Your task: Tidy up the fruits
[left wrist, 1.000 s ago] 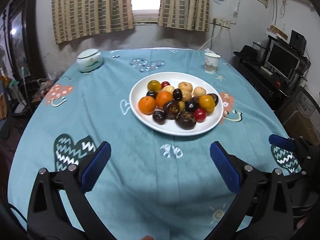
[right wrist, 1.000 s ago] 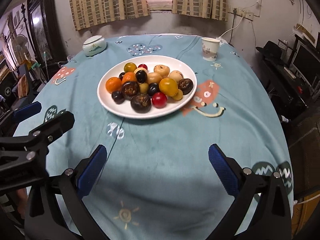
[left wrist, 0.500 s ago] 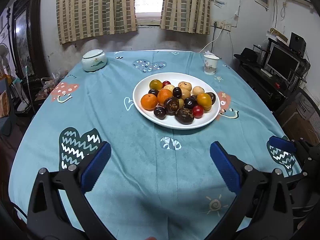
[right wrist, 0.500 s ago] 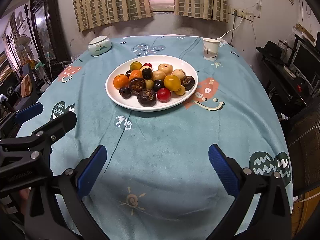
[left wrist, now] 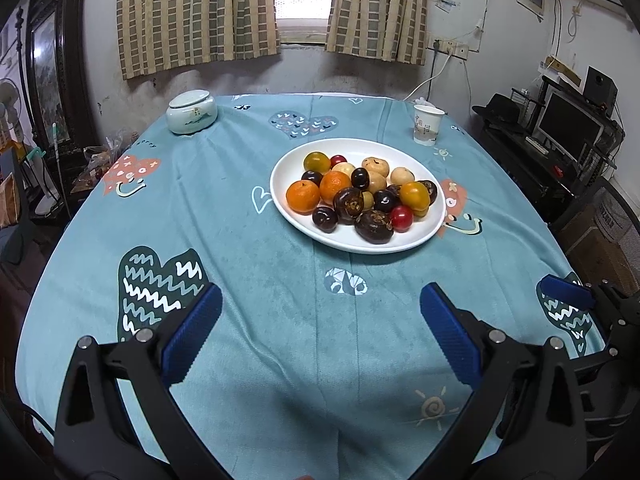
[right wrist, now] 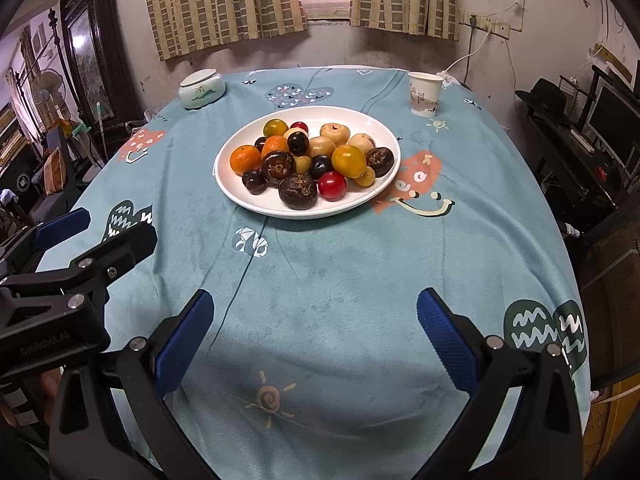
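A white oval plate (left wrist: pixel 434 228) (right wrist: pixel 382 190) sits mid-table, piled with several fruits: orange tangerines (left wrist: pixel 303 197), dark purple fruits (right wrist: pixel 298 191), a red one (right wrist: pixel 332 185), yellow and tan ones (right wrist: pixel 348 161). My left gripper (left wrist: pixel 320 330) is open and empty, above the cloth near the table's front edge, well short of the plate. My right gripper (right wrist: pixel 314 330) is open and empty, also near the front edge. The left gripper shows at the left of the right wrist view (right wrist: pixel 68 240); one finger of the right gripper (left wrist: pixel 566 292) shows in the left wrist view.
A teal patterned tablecloth (left wrist: pixel 240 240) covers the round table. A lidded ceramic jar (left wrist: pixel 192 112) stands far left. A paper cup (left wrist: pixel 428 125) stands far right behind the plate. A desk with a monitor (left wrist: pixel 568 128) is to the right.
Both grippers have drawn back from the plate toward the table's front edge, so the plate looks smaller and farther. Both stayed open.
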A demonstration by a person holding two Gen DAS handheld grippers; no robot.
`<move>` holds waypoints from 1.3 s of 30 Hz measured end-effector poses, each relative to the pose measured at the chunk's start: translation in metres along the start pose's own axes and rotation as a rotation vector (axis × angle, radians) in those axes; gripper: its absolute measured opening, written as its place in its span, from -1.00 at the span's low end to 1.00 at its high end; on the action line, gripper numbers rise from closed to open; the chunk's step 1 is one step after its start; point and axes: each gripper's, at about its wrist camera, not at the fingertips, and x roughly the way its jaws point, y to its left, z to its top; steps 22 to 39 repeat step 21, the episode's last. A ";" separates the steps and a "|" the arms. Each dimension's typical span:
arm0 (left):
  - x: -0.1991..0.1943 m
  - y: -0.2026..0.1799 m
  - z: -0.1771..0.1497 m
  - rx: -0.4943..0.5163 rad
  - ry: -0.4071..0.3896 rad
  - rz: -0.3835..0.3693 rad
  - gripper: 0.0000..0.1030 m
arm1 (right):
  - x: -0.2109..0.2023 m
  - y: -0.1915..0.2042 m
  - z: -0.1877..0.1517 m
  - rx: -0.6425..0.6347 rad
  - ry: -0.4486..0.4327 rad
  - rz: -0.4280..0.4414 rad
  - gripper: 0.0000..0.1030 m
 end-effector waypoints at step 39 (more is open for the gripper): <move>-0.002 0.002 -0.001 -0.013 0.000 0.057 0.96 | -0.001 -0.002 -0.002 0.014 0.002 0.002 0.97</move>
